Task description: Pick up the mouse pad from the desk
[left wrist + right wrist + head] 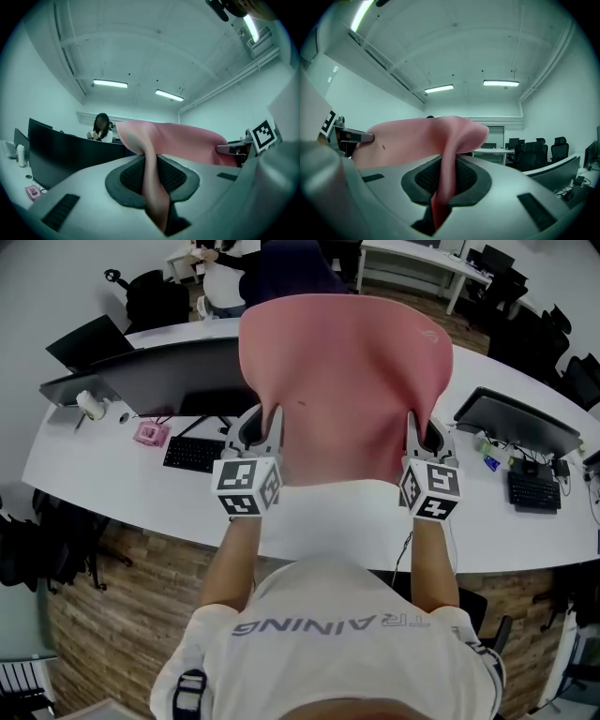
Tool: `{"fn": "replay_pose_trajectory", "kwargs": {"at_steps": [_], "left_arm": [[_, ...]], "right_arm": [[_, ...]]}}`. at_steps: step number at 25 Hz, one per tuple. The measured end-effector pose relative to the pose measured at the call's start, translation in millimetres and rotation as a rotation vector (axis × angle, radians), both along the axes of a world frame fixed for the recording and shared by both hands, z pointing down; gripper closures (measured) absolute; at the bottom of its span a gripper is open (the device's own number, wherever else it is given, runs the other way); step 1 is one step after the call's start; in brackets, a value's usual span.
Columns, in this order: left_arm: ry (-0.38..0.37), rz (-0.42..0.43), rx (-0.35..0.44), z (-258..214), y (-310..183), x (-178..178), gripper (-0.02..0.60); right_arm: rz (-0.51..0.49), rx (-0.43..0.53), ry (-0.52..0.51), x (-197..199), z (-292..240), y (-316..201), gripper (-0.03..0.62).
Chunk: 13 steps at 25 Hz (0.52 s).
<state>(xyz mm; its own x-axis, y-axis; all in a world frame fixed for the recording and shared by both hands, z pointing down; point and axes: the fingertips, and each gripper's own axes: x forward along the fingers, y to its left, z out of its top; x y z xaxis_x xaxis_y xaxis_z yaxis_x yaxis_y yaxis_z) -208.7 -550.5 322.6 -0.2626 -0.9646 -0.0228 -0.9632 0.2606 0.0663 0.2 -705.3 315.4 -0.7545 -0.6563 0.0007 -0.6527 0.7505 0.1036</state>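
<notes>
Broadly, the white curved desk (112, 479) fills the head view from nine o'clock to three o'clock. The pink mouse pad (347, 381) is clear of it, held up in the air at the centre of the picture and reaching towards twelve o'clock. Its far part is bowed and soft-looking. A dark monitor (159, 381) stands on the desk at ten o'clock of the pad, with another (520, 423) at three o'clock.

The left gripper (261, 432) is clenched on the pad's near edge at about seven o'clock of the pad. The right gripper (427, 432) is clamped on the same edge at five o'clock. Each gripper view shows the pink sheet pinched flat between the ribbed pads, running away from the jaws and folding over. A black keyboard (192, 454) lies at nine o'clock of the left gripper, and a small pink item (150, 434) lies just beyond it.

The pick-up looks essentially achieved. To carry it well, I would hold both grips firm and level with each other, so the limp sheet neither twists nor slips out. The drooping far edge should also be steered clear of the monitor tops.
</notes>
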Motion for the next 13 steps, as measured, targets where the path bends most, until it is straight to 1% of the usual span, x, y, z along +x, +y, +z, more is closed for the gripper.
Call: {"fn": "replay_pose_trajectory", "kwargs": {"at_steps": [7, 13], "left_arm": [[0.006, -0.005, 0.003, -2, 2, -12, 0.494], [-0.003, -0.006, 0.012, -6, 1, -4, 0.495]], "right_arm": [[0.007, -0.004, -0.002, -8, -1, 1, 0.537], [0.009, 0.003, -0.008, 0, -4, -1, 0.537]]}}
